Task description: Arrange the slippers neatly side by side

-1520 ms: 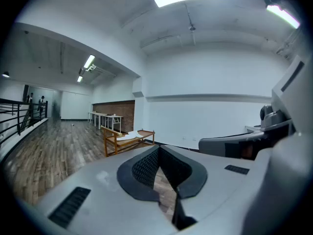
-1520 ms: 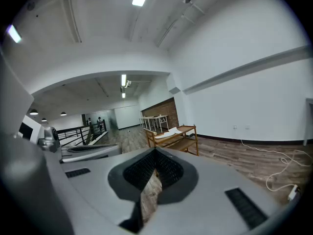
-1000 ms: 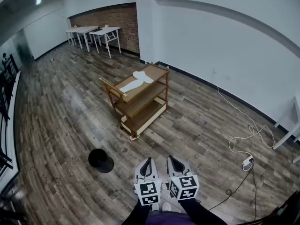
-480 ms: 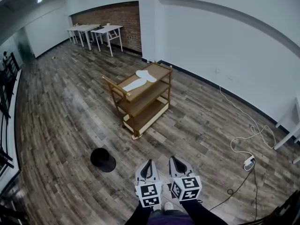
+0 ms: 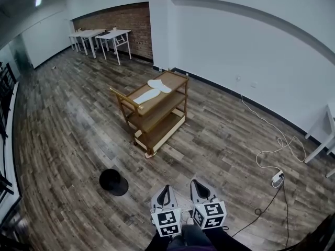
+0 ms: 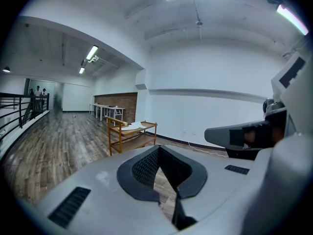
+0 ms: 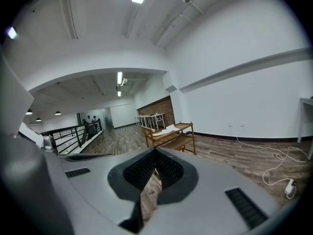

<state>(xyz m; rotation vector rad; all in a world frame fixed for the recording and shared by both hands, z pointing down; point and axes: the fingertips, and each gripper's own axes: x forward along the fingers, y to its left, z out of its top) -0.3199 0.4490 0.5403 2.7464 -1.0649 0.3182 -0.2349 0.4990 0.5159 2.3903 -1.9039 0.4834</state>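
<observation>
Slippers point(image 5: 155, 89), white, are seen lying askew on the top shelf of the wooden cart point(image 5: 158, 131), well apart from the left tongs point(image 5: 165, 191) and right tongs point(image 5: 198, 187), both held shut and empty, so the arranging is judged not yet begun.

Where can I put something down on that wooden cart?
On the cart, the middle shelf and bottom shelf look bare. The top shelf is crowded: two white slippers cover most of it, leaving only edge strips. The floor beside the cart is open too.
</observation>
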